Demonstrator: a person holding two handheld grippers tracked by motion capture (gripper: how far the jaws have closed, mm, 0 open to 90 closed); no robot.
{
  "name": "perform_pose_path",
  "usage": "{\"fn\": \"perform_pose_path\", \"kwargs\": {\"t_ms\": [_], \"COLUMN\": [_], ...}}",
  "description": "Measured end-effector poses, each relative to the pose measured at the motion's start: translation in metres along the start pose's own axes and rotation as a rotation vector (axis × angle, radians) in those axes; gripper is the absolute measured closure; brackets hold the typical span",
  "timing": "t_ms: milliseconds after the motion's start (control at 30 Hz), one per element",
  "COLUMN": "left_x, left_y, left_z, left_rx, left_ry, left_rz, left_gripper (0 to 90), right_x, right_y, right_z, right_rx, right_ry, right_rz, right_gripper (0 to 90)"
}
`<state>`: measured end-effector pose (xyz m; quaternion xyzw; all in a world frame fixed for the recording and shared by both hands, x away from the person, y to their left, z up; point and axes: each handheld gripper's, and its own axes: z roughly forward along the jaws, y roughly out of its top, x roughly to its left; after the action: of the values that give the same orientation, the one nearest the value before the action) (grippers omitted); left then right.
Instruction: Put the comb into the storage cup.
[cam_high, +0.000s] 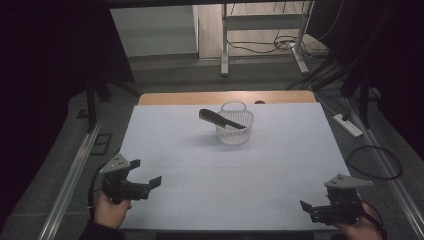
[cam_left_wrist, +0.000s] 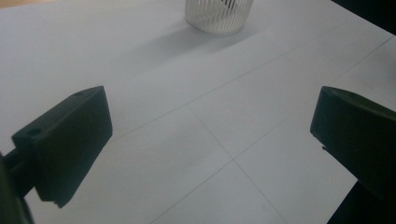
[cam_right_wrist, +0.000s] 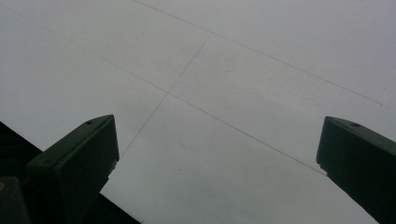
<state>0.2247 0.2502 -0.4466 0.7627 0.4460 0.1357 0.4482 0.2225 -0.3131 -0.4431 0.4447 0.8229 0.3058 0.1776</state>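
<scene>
Near the table's front edge, both grippers (cam_high: 146, 172) (cam_high: 315, 206) gape, released; basket (cam_high: 234, 129) unlabelled.

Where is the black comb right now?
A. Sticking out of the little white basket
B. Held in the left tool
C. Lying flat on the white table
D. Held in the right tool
A. In the high view the comb leans with one end inside the white basket and its other end poking out over the rim to the left, while the left tool and right tool sit open near the table's front edge.
</scene>
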Motion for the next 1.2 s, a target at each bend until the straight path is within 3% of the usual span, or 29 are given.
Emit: {"fn": "perform_pose_path", "kwargs": {"t_ms": [1200], "left_x": [-0.003], "left_y": [-0.031], "left_z": [-0.025], "left_rx": [0.061], "left_ry": [0.064], "left_rz": [-0.028], "left_gripper": [0.0], "right_x": [-0.001], "right_y": [0.0], "right_z": [0.0], "right_rx": [-0.001], "right_ry": [-0.01], "right_rz": [0.016], "right_gripper": [0.0]}}
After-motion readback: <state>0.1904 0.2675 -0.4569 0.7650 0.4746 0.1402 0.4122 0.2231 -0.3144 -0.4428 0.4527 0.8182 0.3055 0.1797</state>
